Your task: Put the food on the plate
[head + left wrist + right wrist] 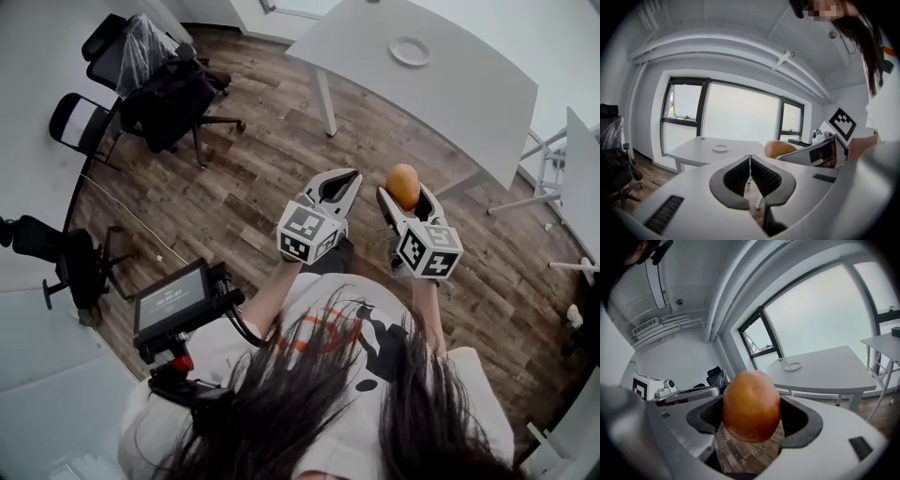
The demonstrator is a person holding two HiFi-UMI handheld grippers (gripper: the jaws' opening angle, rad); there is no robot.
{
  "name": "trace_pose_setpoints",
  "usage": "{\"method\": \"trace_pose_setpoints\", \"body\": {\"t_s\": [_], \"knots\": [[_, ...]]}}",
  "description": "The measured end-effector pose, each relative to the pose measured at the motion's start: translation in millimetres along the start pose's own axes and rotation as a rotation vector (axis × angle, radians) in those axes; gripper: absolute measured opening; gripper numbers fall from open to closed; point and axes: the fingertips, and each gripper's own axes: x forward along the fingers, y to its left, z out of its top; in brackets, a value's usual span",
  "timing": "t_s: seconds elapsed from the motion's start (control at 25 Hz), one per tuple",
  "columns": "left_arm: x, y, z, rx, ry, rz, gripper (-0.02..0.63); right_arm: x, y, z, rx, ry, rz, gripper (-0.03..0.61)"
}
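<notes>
An orange, egg-shaped piece of food (751, 406) fills the middle of the right gripper view, and my right gripper (752, 420) is shut on it. From the head view the same food (403, 186) pokes out above the right gripper (405, 201), held over the wooden floor. My left gripper (343, 187) is beside it, shut with nothing between its pads (750, 176). A small white plate (410, 51) sits on the white table (450, 94) some way ahead; the plate (720, 148) in the left gripper view and the plate (792, 366) in the right gripper view both look far off.
Black office chairs (164, 94) stand at the left on the wood floor. A person's dark hair and white shirt (366, 403) fill the bottom of the head view, with a small screen (173, 302) at their left. More white table legs (553, 159) are at the right.
</notes>
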Motion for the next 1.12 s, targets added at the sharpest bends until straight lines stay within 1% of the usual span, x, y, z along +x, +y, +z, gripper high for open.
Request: {"method": "trace_pose_setpoints", "body": {"t_s": [0.2, 0.44, 0.68, 0.88, 1.12], "knots": [[36.1, 83.4, 17.8, -0.010, 0.010, -0.023, 0.006, 84.0, -2.4, 31.9, 0.020, 0.024, -0.028, 0.367], [60.4, 142.3, 27.6, -0.023, 0.000, -0.056, 0.006, 142.0, -2.0, 50.8, 0.038, 0.025, -0.052, 0.367], [86.8, 165.1, 26.0, -0.054, 0.011, -0.115, 0.006, 163.5, -9.5, 56.3, 0.043, 0.044, -0.101, 0.365], [106.7, 162.7, 18.7, -0.071, 0.031, -0.164, 0.006, 166.4, -28.3, 54.2, 0.065, 0.059, -0.149, 0.367], [133.0, 175.4, 15.6, -0.093, 0.060, -0.182, 0.006, 187.0, -48.9, 62.1, 0.088, 0.077, -0.165, 0.367]]}}
